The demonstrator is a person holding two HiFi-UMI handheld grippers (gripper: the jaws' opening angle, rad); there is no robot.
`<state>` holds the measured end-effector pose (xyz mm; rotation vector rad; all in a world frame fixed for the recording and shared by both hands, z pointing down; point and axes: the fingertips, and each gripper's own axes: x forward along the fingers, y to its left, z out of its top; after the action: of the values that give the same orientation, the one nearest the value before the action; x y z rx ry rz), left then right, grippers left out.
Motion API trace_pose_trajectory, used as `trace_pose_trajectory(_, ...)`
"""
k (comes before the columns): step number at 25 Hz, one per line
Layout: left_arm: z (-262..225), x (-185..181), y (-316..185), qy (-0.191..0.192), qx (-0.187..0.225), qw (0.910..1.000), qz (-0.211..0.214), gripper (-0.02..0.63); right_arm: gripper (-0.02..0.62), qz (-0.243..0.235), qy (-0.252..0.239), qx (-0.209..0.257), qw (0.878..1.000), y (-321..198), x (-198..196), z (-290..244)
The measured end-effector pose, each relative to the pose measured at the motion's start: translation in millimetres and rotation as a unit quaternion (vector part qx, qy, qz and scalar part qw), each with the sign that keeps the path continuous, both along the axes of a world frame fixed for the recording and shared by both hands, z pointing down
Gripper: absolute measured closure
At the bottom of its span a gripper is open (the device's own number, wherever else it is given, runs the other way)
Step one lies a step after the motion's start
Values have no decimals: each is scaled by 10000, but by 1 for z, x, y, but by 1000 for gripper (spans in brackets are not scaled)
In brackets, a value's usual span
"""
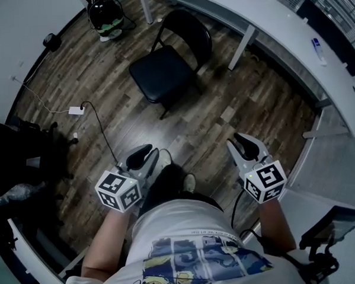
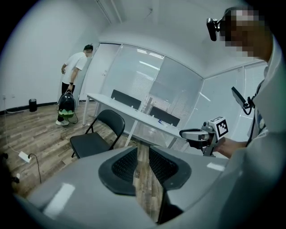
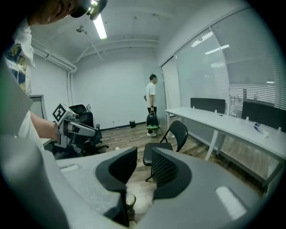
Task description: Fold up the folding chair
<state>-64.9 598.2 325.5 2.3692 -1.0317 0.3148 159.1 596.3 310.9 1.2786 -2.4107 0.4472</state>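
- The folding chair (image 1: 167, 62) is seen fully unfolded, standing on its legs on the wooden floor (image 1: 235, 111) just beside the long white surface (image 1: 279, 38), with the seat flat and the backrest upright.
- Nothing of the folding is judged to be done: the seat has not been tipped up and the frame has not been closed.
- The left tongs (image 1: 144, 158) are held low in front of the body, well apart from the chair; the jaws are parted by a narrow gap and nothing is gripped, only floor being seen between them.
- The right tongs (image 1: 244, 142) are likewise held short of the chair, released, with a somewhat wider gap and nothing between the jaws.
- What is left, as judged from this: the chair has to be reached, the backrest or seat edge taken hold of, the seat swung up against the back, and the frame brought flat.
- No brand or label can be read on the chair.
- Black-and-white square markers are carried on the cube (image 1: 118, 191) of each gripper, but no letters are shown there.
- A printed picture with a line of script is seen on the wearer's shirt (image 1: 189, 256); the script cannot be made out.
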Motion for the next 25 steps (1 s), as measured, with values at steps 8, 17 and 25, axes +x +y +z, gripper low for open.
trace_pose_trajectory(8,31,-11,-68,149,-172,9997,-71,505,505,36,239,-197,9995,-66,-6,17)
trace_pose_trajectory(17,38,-34,-162,280,-195,9994,-11,484,503,-50,496,-278,9984,-167,-38,14)
trace_pose_trajectory(25,57,-51,-213,405,-254,9988,127,477,497,2,638,-374,9973,-230,-61,22)
